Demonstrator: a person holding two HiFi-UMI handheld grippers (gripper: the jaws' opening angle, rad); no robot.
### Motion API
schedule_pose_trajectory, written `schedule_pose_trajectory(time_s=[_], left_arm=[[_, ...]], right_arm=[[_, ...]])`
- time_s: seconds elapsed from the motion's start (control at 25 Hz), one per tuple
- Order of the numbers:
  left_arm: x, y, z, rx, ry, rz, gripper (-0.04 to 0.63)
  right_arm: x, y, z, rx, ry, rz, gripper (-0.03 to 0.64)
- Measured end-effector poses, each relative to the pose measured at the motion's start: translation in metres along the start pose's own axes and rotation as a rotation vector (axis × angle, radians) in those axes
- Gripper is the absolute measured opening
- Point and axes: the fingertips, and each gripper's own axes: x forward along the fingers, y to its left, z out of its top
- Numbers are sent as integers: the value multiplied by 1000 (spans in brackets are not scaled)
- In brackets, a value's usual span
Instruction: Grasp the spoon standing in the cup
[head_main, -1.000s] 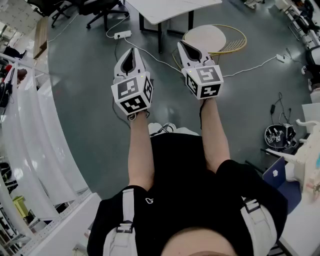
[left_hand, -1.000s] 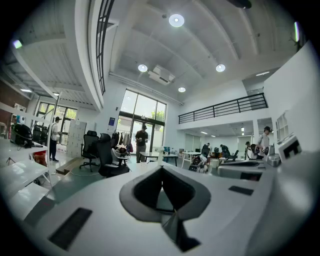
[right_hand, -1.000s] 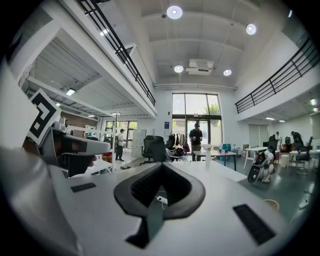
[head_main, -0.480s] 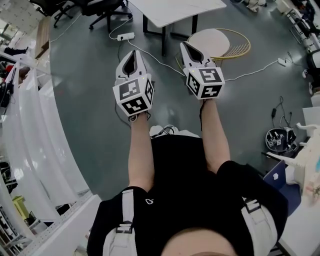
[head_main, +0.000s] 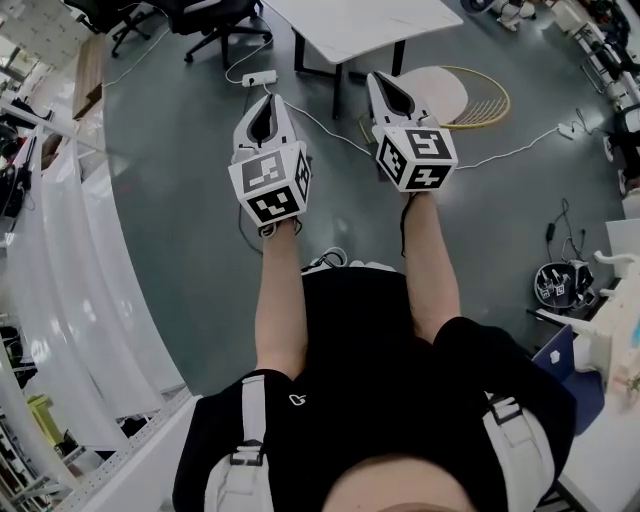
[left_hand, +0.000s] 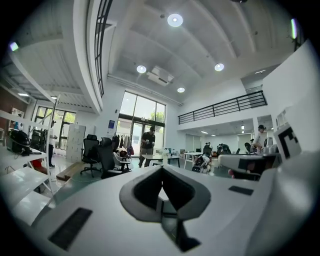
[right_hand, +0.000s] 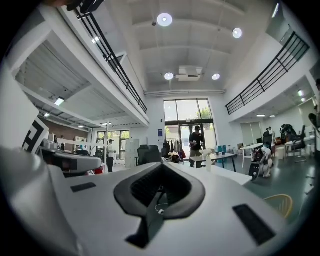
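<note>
No cup or spoon can be made out for certain. A small pale object (right_hand: 207, 159) stands on a white table (right_hand: 225, 172) far ahead in the right gripper view, too small to identify. In the head view, my left gripper (head_main: 266, 98) and right gripper (head_main: 377, 77) are held out side by side at arm's length above the grey floor. Both point toward the white table (head_main: 370, 25). The jaws of each meet at the tip with nothing between them, as the left gripper (left_hand: 161, 169) and right gripper (right_hand: 161, 166) also show in their own views.
A power strip (head_main: 259, 77) and cables lie on the floor in front of the table. A round pale disc with a yellow wire frame (head_main: 450, 92) sits to the right. Office chairs (head_main: 215, 15) stand at the back, curved white rails (head_main: 90, 250) at the left. A person (right_hand: 196, 142) stands far off.
The table, power strip and round disc have slid nearer and to the right in the head view. Both grippers sit slightly higher in the picture and remain shut.
</note>
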Motion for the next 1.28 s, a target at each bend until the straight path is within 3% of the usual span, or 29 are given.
schedule_pose_trajectory(time_s=[0.2,0.4,0.64,0.92,1.16,1.28], left_arm=[[4,23,18,2,-39,-1,15],[7,50,20,-42,-41,1,15],[11,75,10,-77,-22,-18,15],[29,76,10,-101,-24,-71,15],[47,70,21,-104,-64,-108,15],[60,91,25,-119,-78,-75,15]], right_arm=[[24,25,5,-14,-12,24,6],[43,35,13,-26,-22,-12,6],[58,60,-9,-48,21,-23,6],[63,39,-5,-58,22,-102,6],[72,29,3,-80,-5,-108,6],[84,22,11,-87,-28,-115,6]])
